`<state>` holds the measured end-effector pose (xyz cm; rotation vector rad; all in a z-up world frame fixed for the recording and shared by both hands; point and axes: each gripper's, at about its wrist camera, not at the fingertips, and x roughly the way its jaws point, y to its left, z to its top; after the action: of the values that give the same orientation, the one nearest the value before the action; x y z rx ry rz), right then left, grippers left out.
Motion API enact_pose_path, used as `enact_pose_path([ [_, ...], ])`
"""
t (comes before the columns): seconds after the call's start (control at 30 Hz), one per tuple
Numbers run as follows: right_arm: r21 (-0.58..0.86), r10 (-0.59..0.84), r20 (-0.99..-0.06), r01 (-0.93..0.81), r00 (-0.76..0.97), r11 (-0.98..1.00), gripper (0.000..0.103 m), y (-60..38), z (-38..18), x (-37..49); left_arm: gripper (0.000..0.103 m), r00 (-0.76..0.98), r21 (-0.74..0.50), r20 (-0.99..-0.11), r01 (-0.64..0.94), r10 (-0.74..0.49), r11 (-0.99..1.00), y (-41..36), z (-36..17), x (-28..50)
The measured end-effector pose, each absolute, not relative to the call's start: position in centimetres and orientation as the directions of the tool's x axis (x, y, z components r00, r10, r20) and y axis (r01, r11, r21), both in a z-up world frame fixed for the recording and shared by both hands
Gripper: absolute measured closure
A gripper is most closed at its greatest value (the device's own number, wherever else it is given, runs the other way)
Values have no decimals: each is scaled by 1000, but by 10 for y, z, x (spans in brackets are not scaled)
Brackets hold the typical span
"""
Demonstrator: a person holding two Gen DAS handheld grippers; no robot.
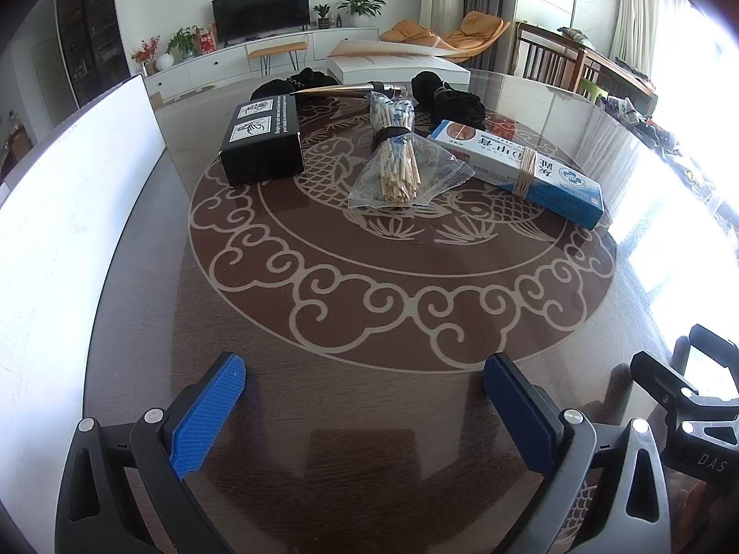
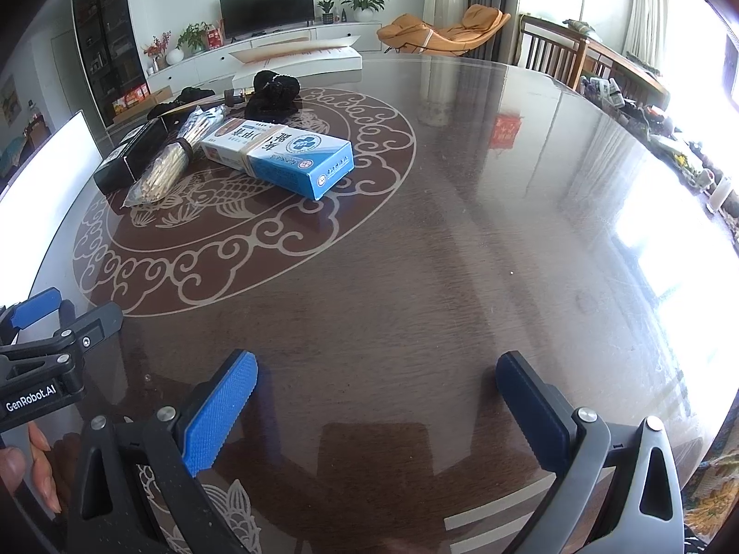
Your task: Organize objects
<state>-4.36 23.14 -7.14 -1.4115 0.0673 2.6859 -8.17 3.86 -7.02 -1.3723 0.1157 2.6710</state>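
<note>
Living room; glossy patterned table (image 1: 369,323), boxes clustered mid-table, tools spread

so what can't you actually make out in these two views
- Black box: right wrist view, mostly hidden behind the chopstick bundle.
- Black cloth items: left wrist view, far and dark, with the metal-tipped object across them; what they are is unclear.
- White board: left wrist view, cut off by the left edge.
- Right table edge: both views, washed out by window glare.
- Blue carton: small print too fine.
</note>
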Motion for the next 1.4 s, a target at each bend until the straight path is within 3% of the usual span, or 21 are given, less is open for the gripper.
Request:
enact_pose_path([
  [0.53, -8, 88, -817, -142, -570, -990, 0, 257, -71, -51, 0, -570, 5, -817, -159, 88, -987, 38, -70, -83],
  [0.67, -7, 86, -816, -138, -572, -990, 0, 257, -71, -50, 0, -579, -38, -807, -137, 111, -990, 25, -45, -97],
  [0.77, -8, 86, -816, -138, -572, -990, 0, 257, -71, -50, 0, -625, -56, -776, -63, 83, -996, 7, -12, -132],
  [0.87, -8, 87, -815, -140, -572, -990, 0, 257, -71, -50, 0, -568, -77, -818, -34, 83, -996, 0, -6, -185],
  [1.07, -7, 87, -815, -139, -572, -990, 0, 257, -71, -50, 0, -484, 96, -875, -122, -26, -988, 18, -33, -263],
  [1.27, -8, 87, -815, -139, -572, -990, 0, 258, -72, -50, 0, -404, -58, -914, 50, 33, -997, -18, -62, -302],
  [1.37, -8, 87, -815, -140, -573, -990, 0, 258, -71, -50, 0, -440, -34, -898, 66, 1, -997, -24, -62, -304],
  [1.4, -8, 87, -815, -140, -572, -990, 0, 258, -71, -50, 10, -448, -20, -894, 59, -8, -998, -23, -62, -303],
])
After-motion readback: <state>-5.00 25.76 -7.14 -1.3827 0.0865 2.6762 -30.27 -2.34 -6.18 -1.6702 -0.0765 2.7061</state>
